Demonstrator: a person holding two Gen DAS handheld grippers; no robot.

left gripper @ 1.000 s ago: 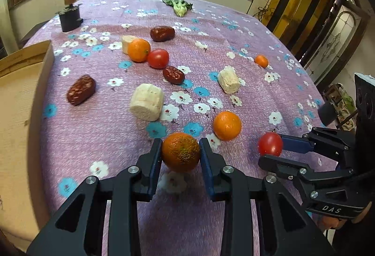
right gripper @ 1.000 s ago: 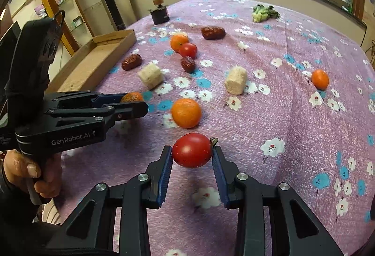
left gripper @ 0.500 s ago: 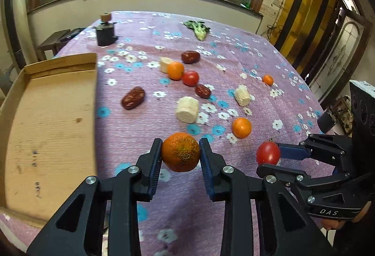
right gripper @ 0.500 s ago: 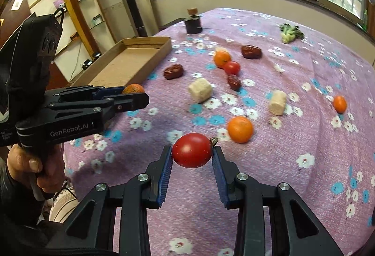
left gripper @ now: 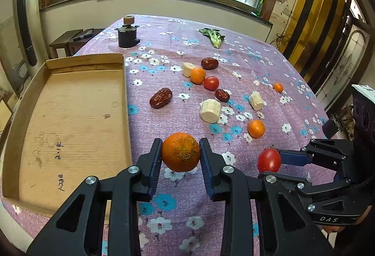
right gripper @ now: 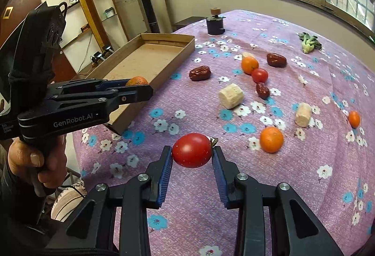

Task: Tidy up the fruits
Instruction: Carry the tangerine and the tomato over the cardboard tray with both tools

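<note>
Both hands loaded! Left gripper (left gripper: 180, 153) clamps an orange (left gripper: 181, 152), right gripper (right gripper: 191, 154) pinches a tomato (right gripper: 192, 150), fingers tight on each, both held above the bench (left gripper: 269, 64). The box (left gripper: 70, 115) sits left, likely where they're headed.

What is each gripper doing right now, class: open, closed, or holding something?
Left gripper: closed on the orange, held above the tablecloth.
Right gripper: closed on the tomato, also lifted clear.
</note>
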